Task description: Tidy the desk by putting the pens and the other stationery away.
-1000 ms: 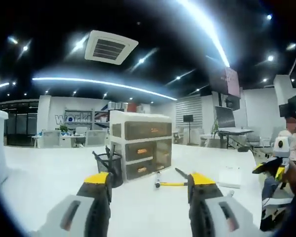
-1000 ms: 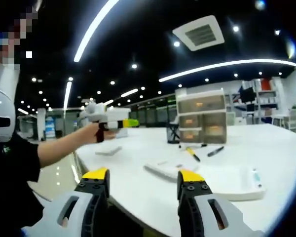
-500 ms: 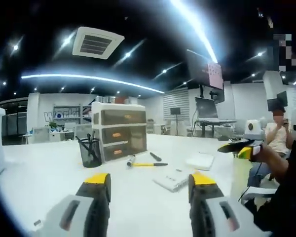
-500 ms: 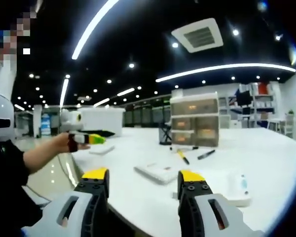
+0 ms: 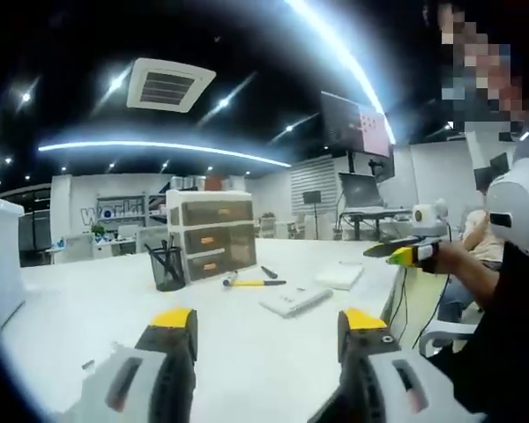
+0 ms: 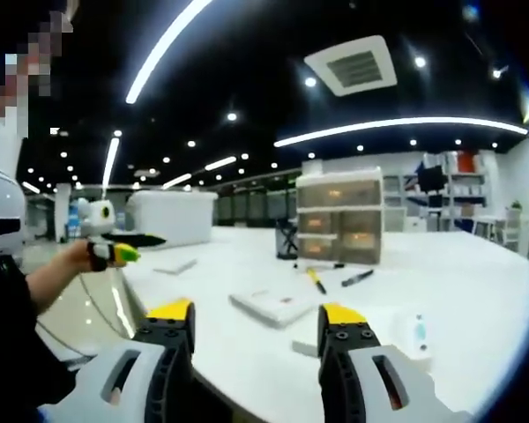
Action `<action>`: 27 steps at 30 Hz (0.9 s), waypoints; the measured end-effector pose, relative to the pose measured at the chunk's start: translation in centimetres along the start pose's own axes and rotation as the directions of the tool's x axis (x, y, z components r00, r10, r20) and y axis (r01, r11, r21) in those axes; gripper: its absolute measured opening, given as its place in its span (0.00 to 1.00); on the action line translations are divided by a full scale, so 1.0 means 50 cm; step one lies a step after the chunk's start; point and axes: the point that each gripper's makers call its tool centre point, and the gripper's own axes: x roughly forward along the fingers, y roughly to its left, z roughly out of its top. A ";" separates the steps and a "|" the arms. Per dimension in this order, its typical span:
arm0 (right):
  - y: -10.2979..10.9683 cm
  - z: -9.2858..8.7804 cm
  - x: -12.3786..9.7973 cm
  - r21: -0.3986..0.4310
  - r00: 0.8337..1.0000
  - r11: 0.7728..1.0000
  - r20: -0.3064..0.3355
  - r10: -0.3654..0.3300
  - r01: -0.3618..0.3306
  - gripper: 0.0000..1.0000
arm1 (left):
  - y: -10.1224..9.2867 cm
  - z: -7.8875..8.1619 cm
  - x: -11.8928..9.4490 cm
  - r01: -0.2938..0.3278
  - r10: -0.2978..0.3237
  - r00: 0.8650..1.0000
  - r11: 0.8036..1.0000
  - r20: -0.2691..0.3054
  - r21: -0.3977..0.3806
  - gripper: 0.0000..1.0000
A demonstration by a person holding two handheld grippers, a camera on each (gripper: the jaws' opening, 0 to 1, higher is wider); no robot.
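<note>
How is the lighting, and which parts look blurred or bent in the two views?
Left gripper view: ceiling light strips bend into arcs and glare; the three-drawer plastic cabinet looks soft. Right gripper view: same curved strips; the yellow pen on the white desk is slightly blurred.

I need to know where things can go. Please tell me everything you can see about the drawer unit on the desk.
The drawer unit stands upright on the white desk, far from both grippers. It looks like plastic, with a pale frame and three stacked translucent brownish drawers, all shut; orange items show faintly inside. A black mesh pen cup stands close beside it, and a yellow pen and a black marker lie in front.
</note>
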 end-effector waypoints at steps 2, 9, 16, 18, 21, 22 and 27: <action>-0.002 -0.004 -0.002 0.002 1.000 1.000 -0.006 -0.004 0.004 0.53 | -0.002 -0.011 -0.010 -0.010 0.010 1.000 1.000 -0.008 -0.011 0.64; -0.008 -0.008 -0.002 -0.009 1.000 1.000 -0.027 -0.012 0.012 0.53 | -0.006 -0.025 -0.024 -0.023 0.023 1.000 0.999 -0.009 -0.033 0.64; -0.012 -0.005 0.011 -0.035 0.999 0.999 -0.050 -0.008 0.006 0.54 | -0.013 -0.027 -0.027 -0.019 0.019 1.000 0.999 0.003 -0.048 0.64; -0.014 -0.005 0.013 -0.041 0.998 0.999 -0.058 -0.006 0.004 0.54 | -0.016 -0.029 -0.028 -0.017 0.017 1.000 0.999 0.002 -0.047 0.64; -0.020 -0.004 0.018 -0.069 0.997 0.998 -0.078 -0.010 0.004 0.54 | -0.015 -0.033 -0.033 -0.018 0.019 1.000 0.998 0.004 -0.053 0.64; -0.021 -0.003 0.019 -0.078 0.997 0.997 -0.082 -0.011 0.005 0.54 | -0.014 -0.034 -0.034 -0.019 0.020 1.000 0.998 0.004 -0.056 0.64; -0.029 0.004 0.028 -0.112 0.995 0.994 -0.097 -0.014 0.003 0.54 | -0.011 -0.039 -0.039 -0.026 0.027 1.000 0.997 0.006 -0.067 0.64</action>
